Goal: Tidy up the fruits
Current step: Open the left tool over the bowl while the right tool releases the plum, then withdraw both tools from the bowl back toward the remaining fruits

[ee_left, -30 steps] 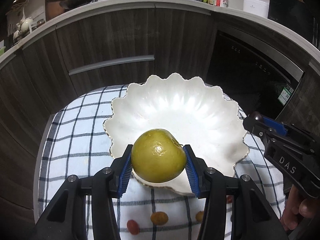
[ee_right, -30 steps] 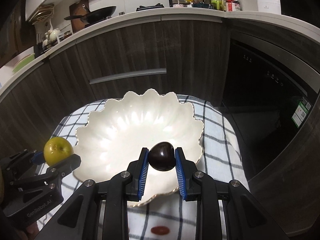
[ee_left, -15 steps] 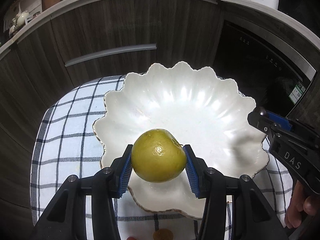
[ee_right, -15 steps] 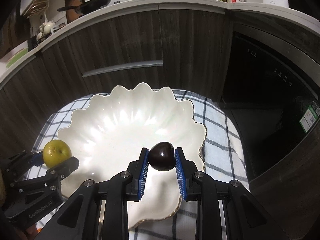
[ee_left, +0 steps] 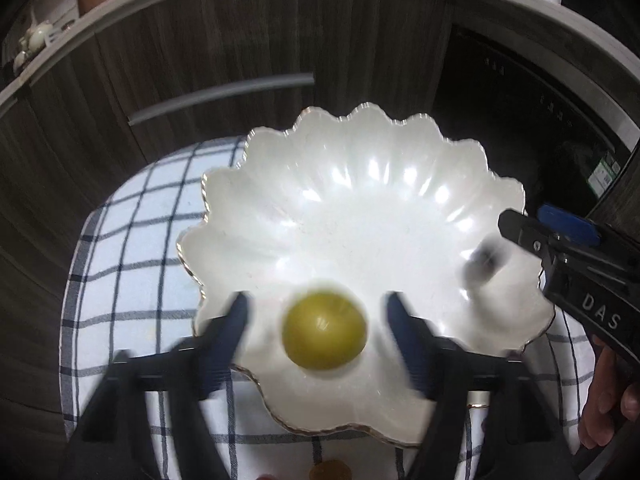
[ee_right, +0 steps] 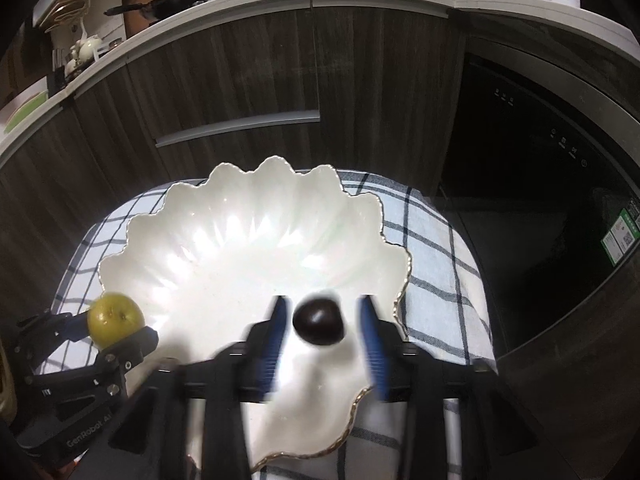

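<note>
On the checked cloth (ee_left: 120, 248), both fruits drop into the bowl (ee_left: 360, 208): left gripper (ee_left: 316, 320) opening off the apple (ee_left: 324, 330), right gripper (ee_right: 324, 324) off the plum (ee_right: 318, 322). Blurred small fruits, perhaps tomatoes (ee_left: 330, 471), remain outside.

White letters "DAS" run along the black body of the right gripper (ee_left: 532, 236); "GenRobot.AI" is printed on the left gripper (ee_right: 116, 332). A green label (ee_right: 622, 236) on the dark appliance stays unreadable.
</note>
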